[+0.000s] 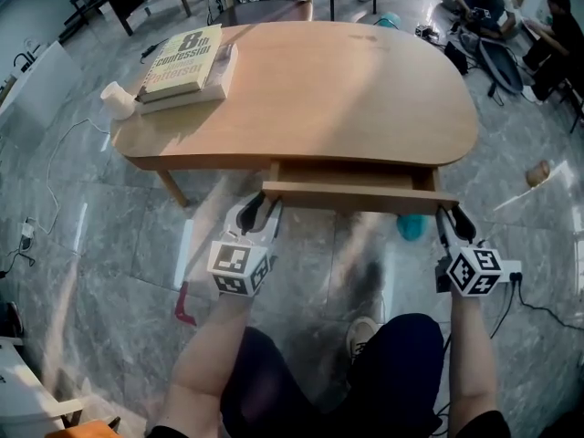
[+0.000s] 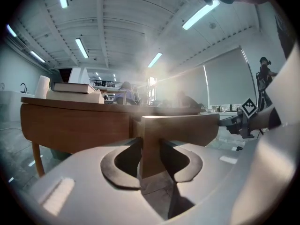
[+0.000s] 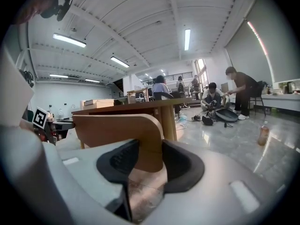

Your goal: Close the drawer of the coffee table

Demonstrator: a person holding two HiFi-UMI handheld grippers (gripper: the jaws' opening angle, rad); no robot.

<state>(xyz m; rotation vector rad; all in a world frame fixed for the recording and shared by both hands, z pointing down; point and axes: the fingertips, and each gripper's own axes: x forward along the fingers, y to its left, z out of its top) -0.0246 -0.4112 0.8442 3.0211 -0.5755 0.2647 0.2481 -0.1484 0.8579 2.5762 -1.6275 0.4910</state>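
Left gripper and right gripper fingers are clamping the smooth wooden drawer, ajar under a rounded bench carrying books.

The table and drawer are light tan wood with faint grain. The top book is yellow-green with dark lettering, and the roll is white. The floor is grey, veined marble. The left gripper and right gripper are pale grey with black pads, their cubes white with black squares. The object under the drawer is teal.
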